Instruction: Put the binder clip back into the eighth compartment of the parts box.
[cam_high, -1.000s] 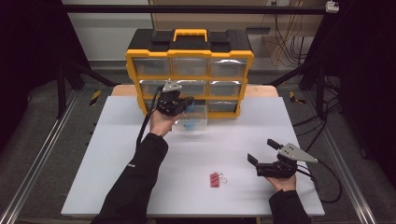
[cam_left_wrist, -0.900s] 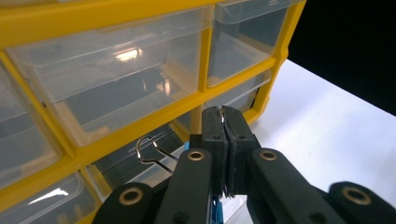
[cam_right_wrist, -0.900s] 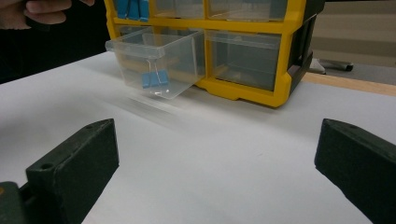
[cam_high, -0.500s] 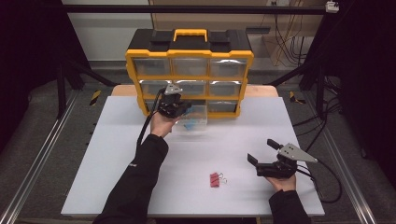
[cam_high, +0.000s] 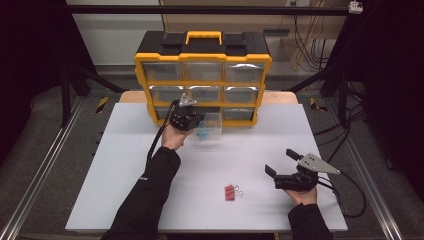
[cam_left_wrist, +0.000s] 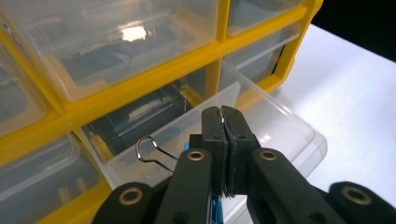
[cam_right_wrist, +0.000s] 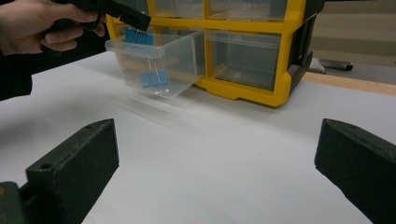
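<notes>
Pinching blue binder clip over open clear drawer: left gripper; right gripper gaping, empty.

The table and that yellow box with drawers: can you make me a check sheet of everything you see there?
Surface: white table, mostly bare.
Job's things: blue clip held over the open drawer; another blue clip already lies inside it; pink clip waits on the table.
Clutter: nothing seen.
Grippers: left gripper shut on the blue clip's wire handle, above the drawer; right gripper open, holding nothing, low over the table's right side.
Cables: one trails from each gripper; more hang behind the table at the right.
Surroundings: yellow organizer with clear drawers at the table's far edge; black frame, grey floor around.
</notes>
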